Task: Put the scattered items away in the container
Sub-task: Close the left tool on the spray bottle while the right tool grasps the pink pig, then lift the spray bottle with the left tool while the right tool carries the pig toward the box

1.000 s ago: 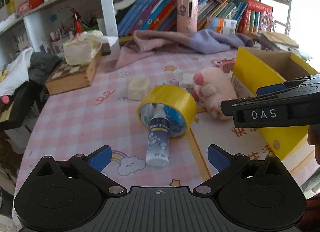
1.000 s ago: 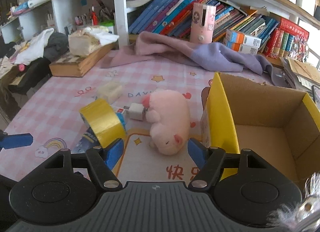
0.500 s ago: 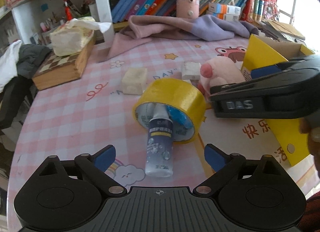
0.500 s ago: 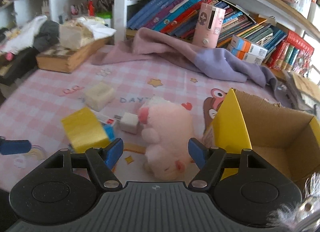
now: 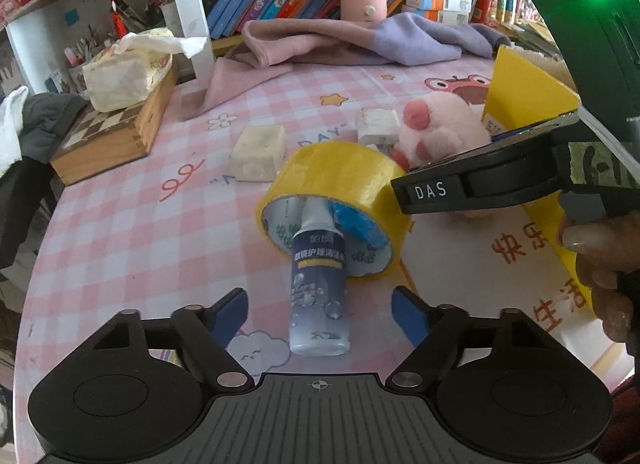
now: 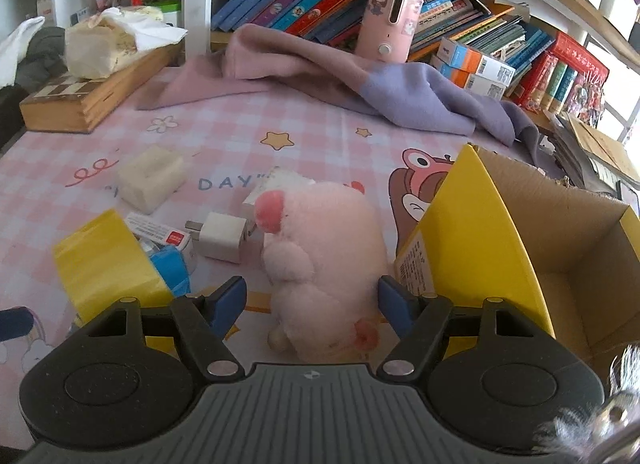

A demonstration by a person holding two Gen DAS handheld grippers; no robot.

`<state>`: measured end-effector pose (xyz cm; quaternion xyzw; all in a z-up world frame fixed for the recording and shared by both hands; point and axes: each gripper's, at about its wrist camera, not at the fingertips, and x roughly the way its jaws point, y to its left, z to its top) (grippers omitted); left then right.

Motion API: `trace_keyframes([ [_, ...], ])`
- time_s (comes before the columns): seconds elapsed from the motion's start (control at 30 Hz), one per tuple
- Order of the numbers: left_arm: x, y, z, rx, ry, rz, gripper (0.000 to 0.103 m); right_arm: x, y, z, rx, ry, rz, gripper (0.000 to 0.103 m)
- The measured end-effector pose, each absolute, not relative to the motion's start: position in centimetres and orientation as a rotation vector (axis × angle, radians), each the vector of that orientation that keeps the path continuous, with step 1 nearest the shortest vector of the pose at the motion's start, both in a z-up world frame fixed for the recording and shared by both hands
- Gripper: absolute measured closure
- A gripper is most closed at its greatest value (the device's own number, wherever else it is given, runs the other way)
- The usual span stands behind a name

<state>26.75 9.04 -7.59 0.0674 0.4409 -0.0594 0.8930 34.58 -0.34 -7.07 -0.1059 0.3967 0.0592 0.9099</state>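
Right gripper (image 6: 312, 300): your fingers stood apart, straddling the pink plush pig (image 6: 324, 260).
Left gripper (image 5: 319, 314): fingers apart; spray bottle (image 5: 319, 284) lay lengthwise between.

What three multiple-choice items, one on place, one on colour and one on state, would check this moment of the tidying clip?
1. Where does the spray bottle lie?
A. Inside the box
B. With its top inside the tape roll
C. On the chessboard case

2. What colour is the outside of the cardboard box?
A. Yellow
B. Green
C. White

3. How is the right gripper?
A. Shut on the plush pig
B. Shut on the charger
C. Open, a finger on either side of the plush pig

Key: 1 B, the bottle's nozzle end disappears into the roll's core; 2 A, its outer wall is yellow and the inside brown; 3 C, the blue pads stand apart, flanking the pig.
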Motion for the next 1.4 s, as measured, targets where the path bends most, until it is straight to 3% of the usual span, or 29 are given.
trace_keyframes([
  [0.57, 28.7, 9.6, -8.4, 0.107, 0.935, -0.134, 0.067, 36.3, -0.2, -7.3, -0.248, 0.781, 0.076, 0.030],
  [1.03, 28.8, 10.1, -8.8, 0.081, 0.973, -0.104, 0.069, 37.0, -0.8, -7.8, -0.223, 0.844, 0.117, 0.037],
  [1.4, 28.1, 10.4, -7.7, 0.028, 0.956, -0.102, 0.072, 35.6, -2.2, -6.0, -0.146, 0.874, 0.251, 0.051],
])
